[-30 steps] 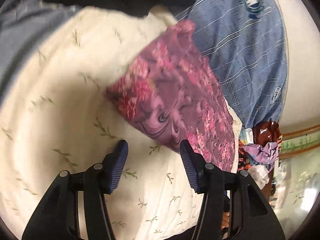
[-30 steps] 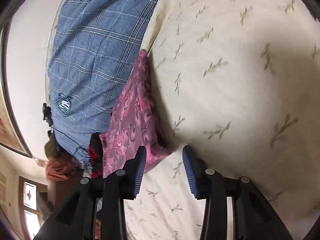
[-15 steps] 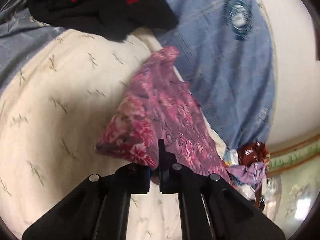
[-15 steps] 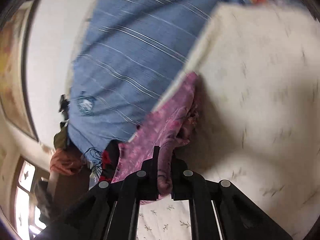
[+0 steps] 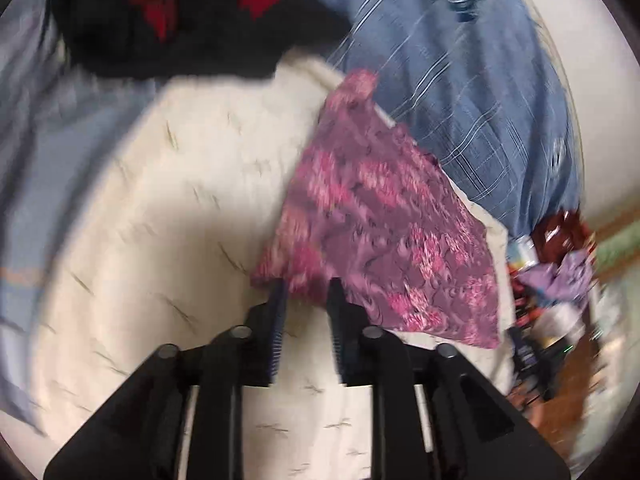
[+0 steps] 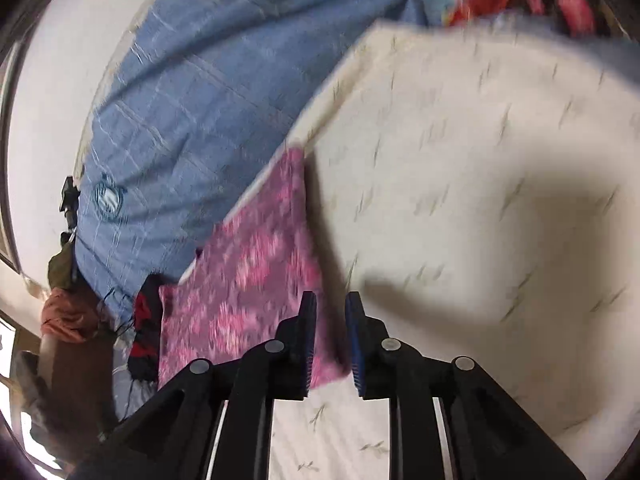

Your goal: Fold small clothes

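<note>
Change: both pairs of fingers, clamped shut on the pink cloth half a second ago, now stand parted; the cloth has spread flatter across the cream sheet.
Pink cloth (image 5: 384, 216): floral pink and purple piece, lying on the cream sheet at the sheet's edge, where it meets the blue blanket. Blurred by motion in both views.
Left gripper (image 5: 306, 304): fingers released, a clear gap between them. Tips sit at the near corner of the pink cloth; cannot tell whether the pads touch the fabric. Cream sheet shows through the gap.
Right gripper (image 6: 330, 320): fingers eased apart by a narrow gap. The cloth's near edge runs just behind and between the tips; no firm pinch can be seen.
Cream sheet (image 6: 480, 168): pale, printed with small leaf sprigs, under the pink cloth and both grippers. Broad shadow on it, on the side of the cloth away from the blanket.
Blue blanket (image 5: 472, 92): checked, with round badges, just beyond the pink cloth, its edge touching the sheet's edge.
Black and red garment (image 5: 180, 28): heaped on the far end of the sheet, well apart from the pink cloth.
Clutter (image 5: 560, 280): mixed coloured items past the pink cloth's outer corner, too blurred to name.
</note>
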Demonstrator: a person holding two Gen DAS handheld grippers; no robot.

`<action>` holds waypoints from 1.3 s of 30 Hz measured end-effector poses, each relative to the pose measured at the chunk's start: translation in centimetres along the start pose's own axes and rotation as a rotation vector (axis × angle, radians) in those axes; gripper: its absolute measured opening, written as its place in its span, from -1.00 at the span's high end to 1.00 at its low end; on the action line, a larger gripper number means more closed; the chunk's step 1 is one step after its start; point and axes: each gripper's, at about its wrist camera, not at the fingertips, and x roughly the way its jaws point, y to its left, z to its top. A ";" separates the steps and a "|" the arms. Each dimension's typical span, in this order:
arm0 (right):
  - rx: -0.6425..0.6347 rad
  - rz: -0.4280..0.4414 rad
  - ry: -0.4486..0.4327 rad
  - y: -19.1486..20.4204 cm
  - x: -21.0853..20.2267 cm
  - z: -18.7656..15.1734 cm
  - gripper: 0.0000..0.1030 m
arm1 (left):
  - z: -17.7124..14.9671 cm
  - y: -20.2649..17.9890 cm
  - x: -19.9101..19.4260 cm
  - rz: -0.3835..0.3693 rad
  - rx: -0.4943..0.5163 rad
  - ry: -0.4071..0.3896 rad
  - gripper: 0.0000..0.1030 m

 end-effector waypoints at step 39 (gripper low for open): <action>-0.057 -0.140 0.049 5.8 17.1 10.9 0.76 | 18.3 -7.0 14.4 0.255 0.187 0.015 0.59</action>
